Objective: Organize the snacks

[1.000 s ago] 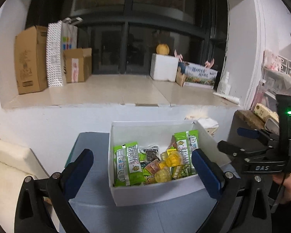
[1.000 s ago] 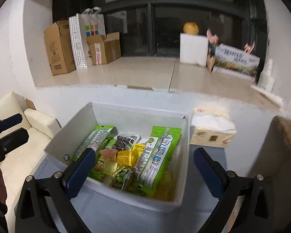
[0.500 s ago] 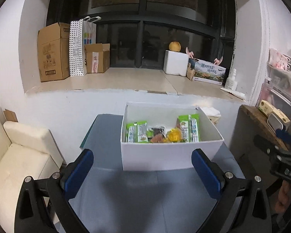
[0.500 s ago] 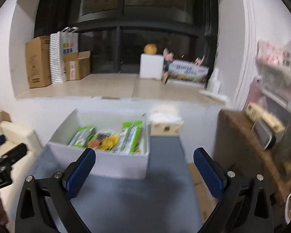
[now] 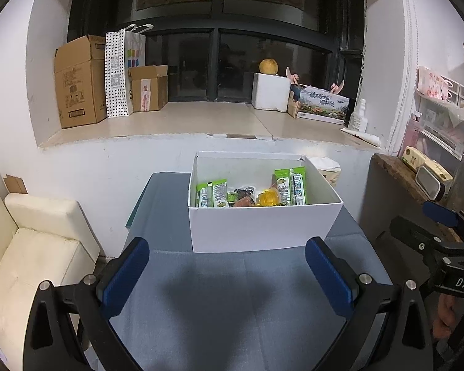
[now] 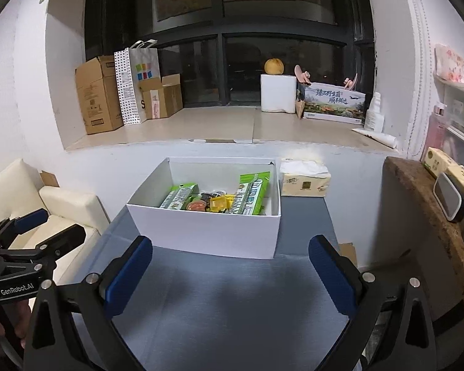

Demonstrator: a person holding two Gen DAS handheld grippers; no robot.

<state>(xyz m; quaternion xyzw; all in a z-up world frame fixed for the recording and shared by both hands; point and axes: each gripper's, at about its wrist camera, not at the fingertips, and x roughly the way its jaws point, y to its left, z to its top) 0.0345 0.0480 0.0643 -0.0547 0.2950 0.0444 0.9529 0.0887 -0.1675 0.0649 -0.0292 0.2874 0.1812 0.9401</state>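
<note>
A white open box (image 5: 256, 232) (image 6: 207, 232) stands on a blue-grey table (image 5: 219, 303) (image 6: 225, 303). Inside lie green snack packets (image 5: 289, 185) (image 6: 252, 193), a dark packet and yellow and orange jelly cups (image 5: 269, 198) (image 6: 218, 202). My left gripper (image 5: 229, 275) is open and empty, held back from the box's near wall. My right gripper (image 6: 230, 275) is open and empty, also short of the box. Each gripper shows at the edge of the other's view.
A tissue pack (image 6: 304, 179) sits right of the box. A cream seat (image 5: 34, 247) is left of the table, a wooden shelf (image 6: 423, 216) with small boxes right. The window ledge behind holds cardboard boxes (image 5: 77, 83), a paper bag and a white block with a fruit.
Both grippers have drawn back and up from just over the box, so the box now looks smaller and farther. Both stayed open. The snacks lie as before.
</note>
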